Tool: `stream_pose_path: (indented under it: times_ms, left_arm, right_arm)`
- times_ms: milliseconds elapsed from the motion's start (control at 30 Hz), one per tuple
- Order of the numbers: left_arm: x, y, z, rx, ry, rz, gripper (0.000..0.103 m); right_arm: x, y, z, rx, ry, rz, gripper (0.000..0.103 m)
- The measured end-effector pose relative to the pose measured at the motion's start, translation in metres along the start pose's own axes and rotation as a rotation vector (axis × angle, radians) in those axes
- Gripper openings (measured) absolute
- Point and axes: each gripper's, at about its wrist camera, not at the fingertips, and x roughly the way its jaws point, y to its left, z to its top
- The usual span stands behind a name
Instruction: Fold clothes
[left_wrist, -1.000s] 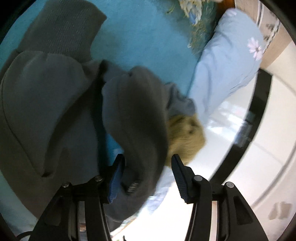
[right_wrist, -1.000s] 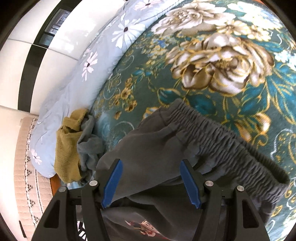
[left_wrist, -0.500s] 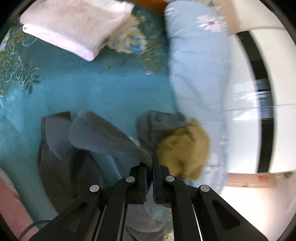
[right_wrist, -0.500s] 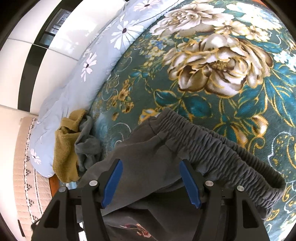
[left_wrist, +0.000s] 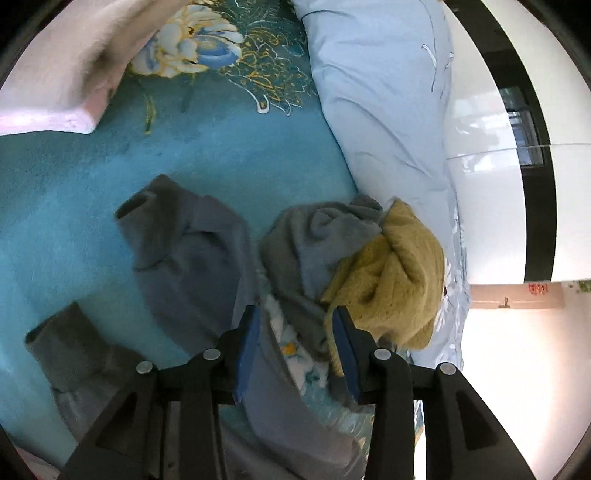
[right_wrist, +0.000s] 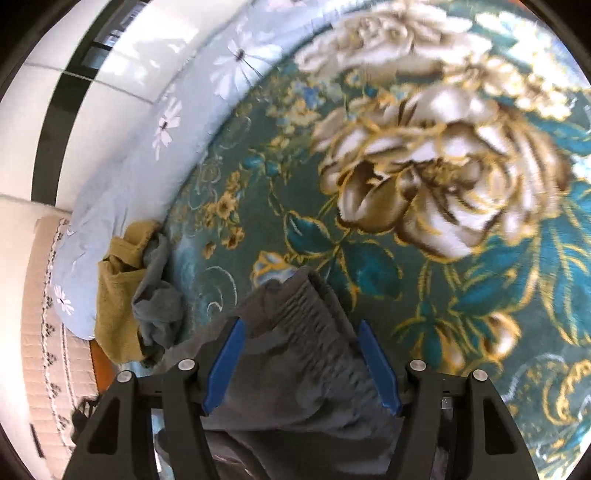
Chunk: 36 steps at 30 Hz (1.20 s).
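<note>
The left gripper (left_wrist: 295, 332) is opening with nothing inside. The right gripper (right_wrist: 301, 354) is sitting wide around the grey pants (right_wrist: 295, 369) (waistband bunched) near the blanket's (right_wrist: 369, 258) edge. Next, smoothing them flat.

A home bedroom — floral blanket (right_wrist: 424, 177), pale-blue quilt (left_wrist: 388, 92) and crumpled clothes (left_wrist: 354, 266).

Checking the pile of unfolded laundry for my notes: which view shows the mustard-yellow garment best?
The left wrist view. There the mustard-yellow garment is large and close, crumpled against a grey garment beside the pale blue pillow. The right wrist view shows it small at the left edge, partly tucked against the same pillow.
</note>
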Motion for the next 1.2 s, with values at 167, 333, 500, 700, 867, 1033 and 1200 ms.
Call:
stream_pose_path:
  times_ms: [167, 333, 500, 700, 867, 1033, 1200]
  left_arm:
    - [-0.024, 0.043, -0.013, -0.055, -0.030, -0.056, 0.042]
    - [-0.055, 0.105, -0.035, -0.174, -0.084, -0.075, 0.042]
    - [-0.066, 0.158, -0.062, -0.289, -0.104, -0.053, 0.042]
    - [-0.063, 0.179, -0.075, -0.334, -0.118, -0.055, 0.042]
    - [-0.067, 0.169, -0.077, -0.287, -0.123, -0.052, 0.042]
    - [-0.072, 0.166, -0.080, -0.266, -0.136, -0.032, 0.042]
    - [-0.076, 0.166, -0.080, -0.257, -0.147, -0.030, 0.042]
  right_arm:
    - [0.036, -0.003, 0.024, 0.007, 0.132, 0.055, 0.069]
    - [0.051, -0.004, 0.033, -0.115, 0.253, 0.168, 0.064]
    - [0.041, -0.031, 0.039, -0.041, 0.216, 0.297, 0.023]
    - [0.049, -0.022, 0.037, -0.090, 0.267, 0.227, 0.025]
    - [0.064, -0.016, 0.038, -0.064, 0.290, 0.257, 0.025]
    - [0.064, -0.013, 0.042, -0.104, 0.279, 0.163, 0.052]
    - [0.061, -0.023, 0.040, -0.092, 0.314, 0.196, 0.060]
